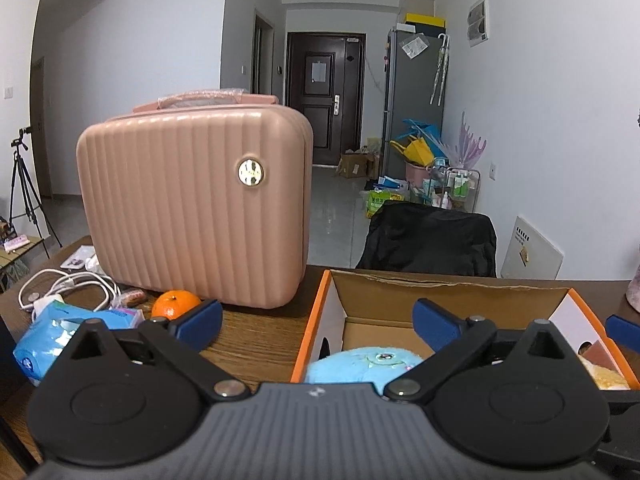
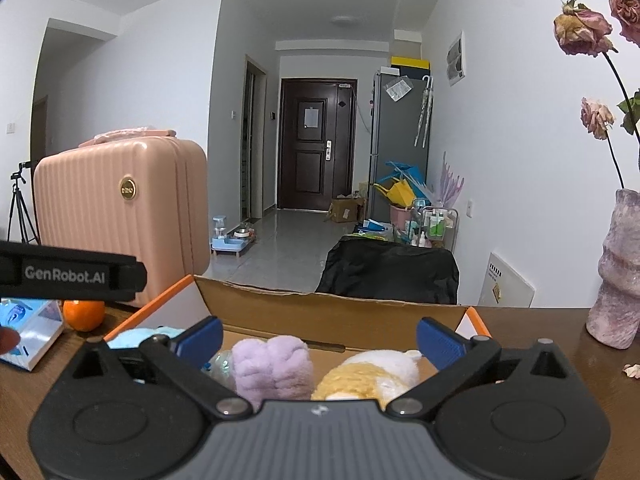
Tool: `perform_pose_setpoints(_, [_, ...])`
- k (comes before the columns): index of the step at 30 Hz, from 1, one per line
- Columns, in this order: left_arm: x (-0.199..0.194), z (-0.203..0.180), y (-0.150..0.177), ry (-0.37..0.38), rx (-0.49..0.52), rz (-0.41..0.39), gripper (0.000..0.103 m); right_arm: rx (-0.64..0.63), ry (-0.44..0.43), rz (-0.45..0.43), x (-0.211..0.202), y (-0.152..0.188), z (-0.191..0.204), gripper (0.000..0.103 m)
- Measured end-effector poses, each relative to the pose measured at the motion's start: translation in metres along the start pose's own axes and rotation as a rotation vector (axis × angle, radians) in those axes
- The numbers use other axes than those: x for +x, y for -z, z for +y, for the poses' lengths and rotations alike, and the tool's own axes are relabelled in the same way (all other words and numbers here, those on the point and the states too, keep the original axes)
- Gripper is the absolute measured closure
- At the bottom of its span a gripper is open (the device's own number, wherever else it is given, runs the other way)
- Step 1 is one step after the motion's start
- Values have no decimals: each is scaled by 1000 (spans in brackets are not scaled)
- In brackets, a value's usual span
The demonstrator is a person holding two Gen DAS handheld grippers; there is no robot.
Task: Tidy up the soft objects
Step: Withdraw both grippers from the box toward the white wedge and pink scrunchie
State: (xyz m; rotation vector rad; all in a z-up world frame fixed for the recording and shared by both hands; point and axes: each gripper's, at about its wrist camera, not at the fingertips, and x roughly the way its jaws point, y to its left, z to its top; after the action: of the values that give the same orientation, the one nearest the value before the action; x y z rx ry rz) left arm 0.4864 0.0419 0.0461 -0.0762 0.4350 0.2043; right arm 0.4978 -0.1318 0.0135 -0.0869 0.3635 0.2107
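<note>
An open cardboard box [image 1: 452, 292] with orange edges sits on the wooden table and shows in the right wrist view too [image 2: 320, 308]. A light blue plush toy [image 1: 360, 366] lies inside it at the left. A purple plush [image 2: 272, 364] and a yellow-and-white plush [image 2: 372, 372] lie in it too. My left gripper [image 1: 318, 320] is open and empty above the box's left wall. My right gripper [image 2: 320, 338] is open and empty just above the purple and yellow plushes.
A pink hard-shell case [image 1: 196, 204] stands on the table left of the box. An orange [image 1: 175, 304], a blue tissue pack [image 1: 60, 340] and white cables [image 1: 68, 284] lie in front of it. A vase of dried roses [image 2: 614, 276] stands at the right. A black chair [image 2: 388, 272] is behind the table.
</note>
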Motion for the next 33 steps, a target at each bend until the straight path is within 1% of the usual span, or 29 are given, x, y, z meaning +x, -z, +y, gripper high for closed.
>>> perform_pose_setpoints(8, [-20, -1, 4, -12, 18, -51, 0, -5, -8, -16, -18, 1, -5, 0])
perform_pose_setpoints(25, [-63, 5, 26, -28, 55, -97, 0, -49, -16, -38, -71, 17, -8, 0])
perform_pose_setpoints(33, [-82, 9, 40, -32, 70, -96, 0, -40, -19, -55, -96, 26, -11, 0])
